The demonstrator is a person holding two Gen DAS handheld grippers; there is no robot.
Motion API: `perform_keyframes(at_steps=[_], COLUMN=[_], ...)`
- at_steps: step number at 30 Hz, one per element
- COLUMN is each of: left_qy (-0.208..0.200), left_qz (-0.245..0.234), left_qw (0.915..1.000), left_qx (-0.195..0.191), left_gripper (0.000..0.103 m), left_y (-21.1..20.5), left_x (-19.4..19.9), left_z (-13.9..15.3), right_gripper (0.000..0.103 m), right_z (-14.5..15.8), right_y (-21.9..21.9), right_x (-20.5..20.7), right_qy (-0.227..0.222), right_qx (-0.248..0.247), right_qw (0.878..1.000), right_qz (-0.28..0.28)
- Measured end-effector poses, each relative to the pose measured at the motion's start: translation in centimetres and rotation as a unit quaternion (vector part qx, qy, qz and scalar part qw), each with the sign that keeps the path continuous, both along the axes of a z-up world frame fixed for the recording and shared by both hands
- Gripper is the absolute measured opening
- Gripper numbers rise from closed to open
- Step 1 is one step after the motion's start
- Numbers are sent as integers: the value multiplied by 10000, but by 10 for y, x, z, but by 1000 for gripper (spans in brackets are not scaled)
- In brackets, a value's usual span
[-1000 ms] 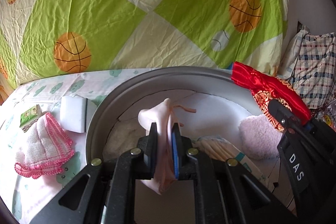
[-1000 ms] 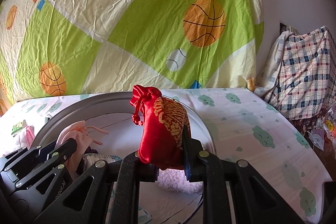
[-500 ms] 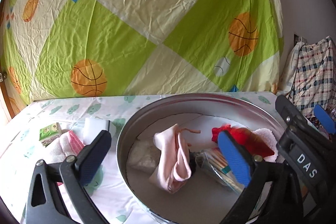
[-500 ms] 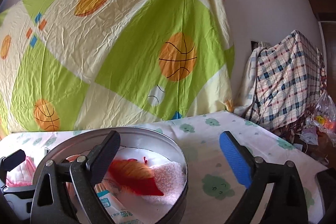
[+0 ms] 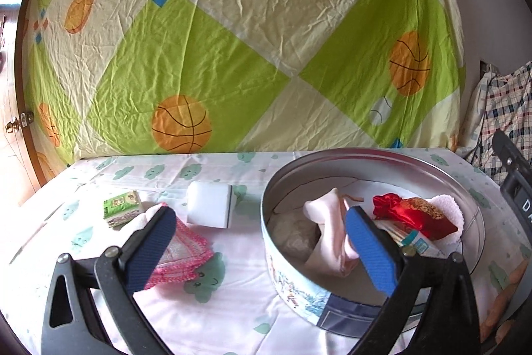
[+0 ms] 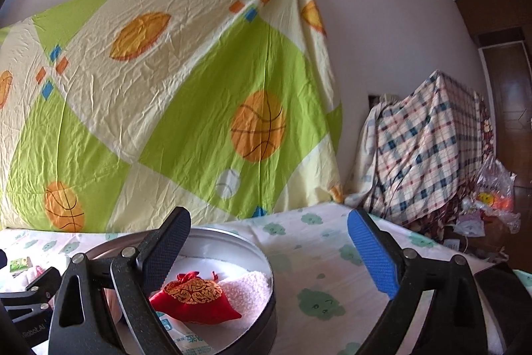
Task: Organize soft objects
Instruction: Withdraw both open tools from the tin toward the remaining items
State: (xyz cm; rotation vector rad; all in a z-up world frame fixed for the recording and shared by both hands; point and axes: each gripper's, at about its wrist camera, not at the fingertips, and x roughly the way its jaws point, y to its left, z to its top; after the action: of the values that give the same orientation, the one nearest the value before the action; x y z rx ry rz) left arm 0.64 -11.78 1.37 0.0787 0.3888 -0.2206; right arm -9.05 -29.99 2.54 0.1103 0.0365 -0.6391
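Letters "DA" show on the right gripper's body at the left view's edge. Left gripper (image 5: 259,242) and right gripper (image 6: 269,250) both gape wide, holding nothing. Beyond, the round tin (image 5: 332,288) holds the red pouch (image 6: 194,300) and pink cloth (image 5: 329,222); a pink-edged cloth (image 5: 186,255) lies outside.

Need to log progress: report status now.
Both grippers open, left gripper, right gripper. Red pouch and pink cloth in tin. Pink-edged cloth outside. Nothing blocking.
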Motion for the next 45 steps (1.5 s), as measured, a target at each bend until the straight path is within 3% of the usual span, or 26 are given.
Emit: perform_keyframes(at_steps=[3,9,20,32,45], left_qy=[-23,-58,-90,-53,60], left_qz=[68,168,359,566,1143], left_qw=[10000,9998,9993,9984,9933], left_qx=[29,46,33,-27,-142], left_gripper=[103,103,103,103,103], left_y=[10,30,62,96,171], left_x=[-1,-2,-1,6,24], left_z=[-2,-5,-10,-12,-15], right_gripper=[97,97,97,97,97], right_z=[3,1,0,0,-2], right_y=[4,5,39,83,147], right_x=[-10,-19,-18,-6,17], right_qy=[-188,-193,-133,-38,157], right_qx=[-85,335,252,277,263], right_qw=[9995,9991,9996,9988,9937], right_qz=[-228,-185,-59,390,1075])
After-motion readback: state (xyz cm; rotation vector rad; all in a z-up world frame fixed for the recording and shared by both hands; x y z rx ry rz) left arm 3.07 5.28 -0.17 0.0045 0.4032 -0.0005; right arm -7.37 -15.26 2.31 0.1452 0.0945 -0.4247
